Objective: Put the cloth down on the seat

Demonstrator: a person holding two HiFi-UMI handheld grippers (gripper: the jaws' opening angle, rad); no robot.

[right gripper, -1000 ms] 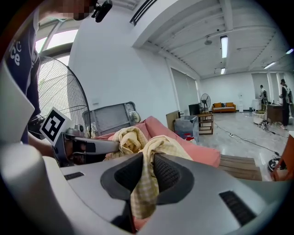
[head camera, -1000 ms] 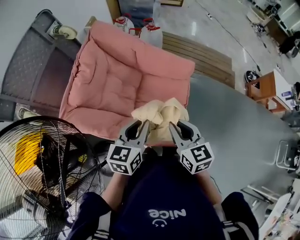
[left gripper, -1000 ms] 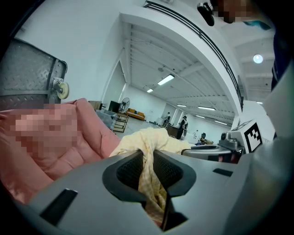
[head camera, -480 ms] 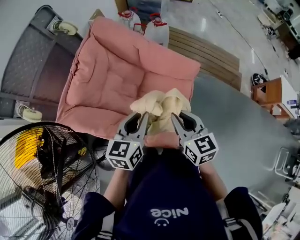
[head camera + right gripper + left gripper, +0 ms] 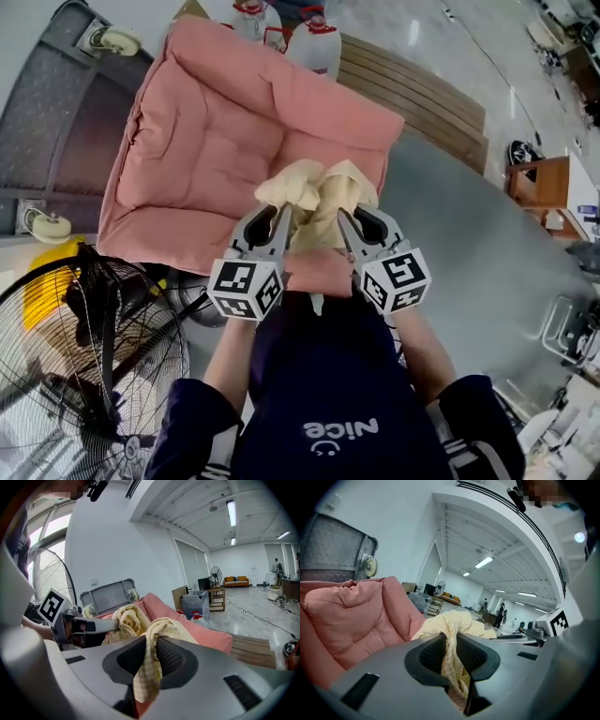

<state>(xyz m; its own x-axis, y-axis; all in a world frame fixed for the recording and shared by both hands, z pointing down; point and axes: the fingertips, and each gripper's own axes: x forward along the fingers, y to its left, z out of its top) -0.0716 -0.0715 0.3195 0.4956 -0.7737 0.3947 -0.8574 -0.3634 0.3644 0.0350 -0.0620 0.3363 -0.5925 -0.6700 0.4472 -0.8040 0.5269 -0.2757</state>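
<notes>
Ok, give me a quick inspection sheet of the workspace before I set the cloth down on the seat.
Surface: pink cushioned seat, visible pad bare.
Job's things: yellow checked cloth, bunched, held up over the seat's near edge, not yet down.
Clutter: floor fan at the left; red-capped jugs behind the seat; grey trolley beside it; wooden slats beyond.
Grippers: left claw and right claw side by side, each shut on the cloth.
Cables: one thin lead on the far floor, away from the seat.
Surroundings: open hall, glossy floor, wooden desk to the right.
</notes>
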